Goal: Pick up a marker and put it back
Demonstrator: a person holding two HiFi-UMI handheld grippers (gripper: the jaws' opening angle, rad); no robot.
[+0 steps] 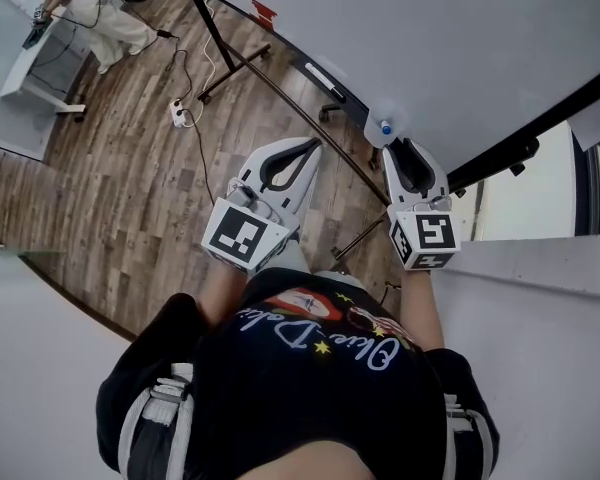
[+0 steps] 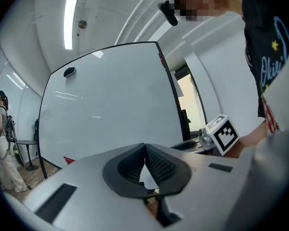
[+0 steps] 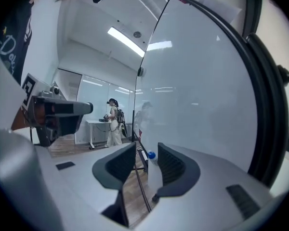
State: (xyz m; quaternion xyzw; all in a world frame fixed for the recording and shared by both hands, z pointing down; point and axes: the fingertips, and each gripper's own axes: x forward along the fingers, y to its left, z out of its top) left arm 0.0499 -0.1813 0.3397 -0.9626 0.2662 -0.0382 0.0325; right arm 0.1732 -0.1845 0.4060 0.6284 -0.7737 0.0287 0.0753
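Note:
A white marker with a blue cap (image 1: pixel 384 128) lies at the lower edge of the whiteboard (image 1: pixel 430 38), on its tray. My right gripper (image 1: pixel 408 151) points at it. In the right gripper view the marker (image 3: pixel 151 156) sits between the open jaws of that gripper (image 3: pixel 147 147), close to the right-hand pad, and neither pad presses on it. My left gripper (image 1: pixel 302 150) hangs further left over the floor, away from the board. In its own view the left gripper (image 2: pixel 144 150) has its tips together with nothing between them.
The whiteboard's stand legs (image 1: pixel 235 68) spread over the wooden floor, and a power strip (image 1: pixel 183 114) with cables lies beside them. Another white item (image 1: pixel 320 74) rests on the tray further along. A person (image 1: pixel 90 13) stands by a desk at the far left.

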